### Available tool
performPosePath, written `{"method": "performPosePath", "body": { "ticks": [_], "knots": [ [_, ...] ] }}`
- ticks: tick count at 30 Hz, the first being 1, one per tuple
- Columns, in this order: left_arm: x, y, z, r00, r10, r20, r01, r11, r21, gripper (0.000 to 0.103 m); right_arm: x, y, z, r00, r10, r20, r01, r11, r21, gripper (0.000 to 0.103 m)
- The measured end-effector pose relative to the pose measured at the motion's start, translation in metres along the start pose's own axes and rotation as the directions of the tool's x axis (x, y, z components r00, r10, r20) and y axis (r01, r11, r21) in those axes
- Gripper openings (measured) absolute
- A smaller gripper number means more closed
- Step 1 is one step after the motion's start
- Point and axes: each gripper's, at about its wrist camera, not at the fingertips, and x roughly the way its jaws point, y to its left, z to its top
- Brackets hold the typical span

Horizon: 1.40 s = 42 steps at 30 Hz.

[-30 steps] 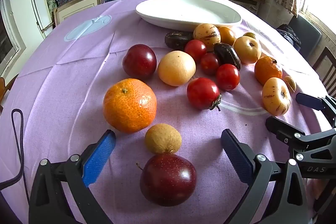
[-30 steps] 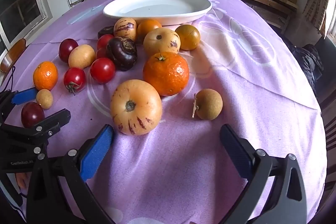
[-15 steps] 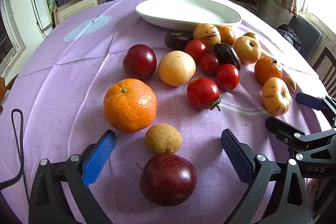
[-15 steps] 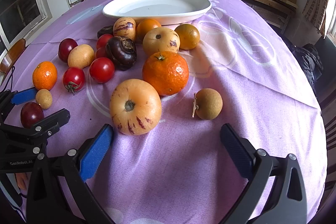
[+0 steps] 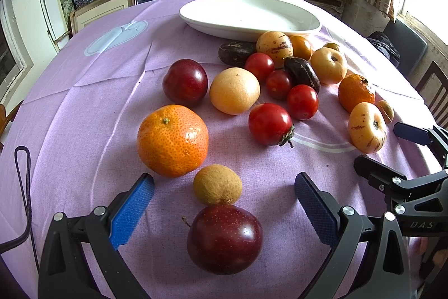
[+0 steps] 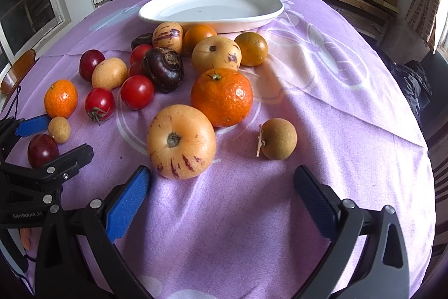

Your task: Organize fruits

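Purple cloth point(image 6: 322, 91) covers the round table; shelves of stacked boards stand behind it. Left tongs point(image 5: 224, 203) gape wide near the table's near edge, holding nothing; a dark red plum point(image 5: 224, 238) lies between the fingers, touching neither, with a small brown fruit point(image 5: 217, 184) touching it on the far side. Probably lined up as the first pick. Right tongs point(image 6: 221, 195) likewise wide apart and empty, low over bare cloth; a streaked yellow fruit point(image 6: 181, 141) sits just beyond the left finger, a second small brown fruit point(image 6: 278, 138) ahead to the right. Remaining fruit is bunched mid-table, an orange point(image 5: 172, 140) nearest. White dish point(image 6: 210, 9) at the far edge is empty, likely the target; nothing sorted yet.
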Motion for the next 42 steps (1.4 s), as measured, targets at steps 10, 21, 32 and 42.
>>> {"method": "performPosePath", "body": {
  "ticks": [10, 21, 32, 42],
  "knots": [
    [0.001, 0.014, 0.001, 0.998, -0.063, -0.015, 0.064, 0.995, 0.081, 0.1, -0.004, -0.004, -0.005, 0.999, 0.052, -0.002, -0.052, 0.996, -0.072, 0.099],
    [-0.001, 0.014, -0.002, 0.998, -0.06, -0.004, 0.06, 0.995, 0.082, 0.1, -0.006, -0.002, -0.007, 0.999, 0.051, 0.002, -0.05, 0.996, -0.071, 0.099],
    [-0.004, 0.013, -0.005, 0.998, -0.055, 0.001, 0.055, 0.996, 0.075, 0.1, -0.006, -0.002, -0.007, 0.999, 0.053, 0.002, -0.053, 0.996, -0.072, 0.099],
    [-0.004, 0.013, -0.005, 0.998, -0.055, 0.001, 0.055, 0.996, 0.076, 0.1, -0.007, -0.002, -0.006, 0.999, 0.052, 0.001, -0.052, 0.996, -0.069, 0.099]
  ]
}}
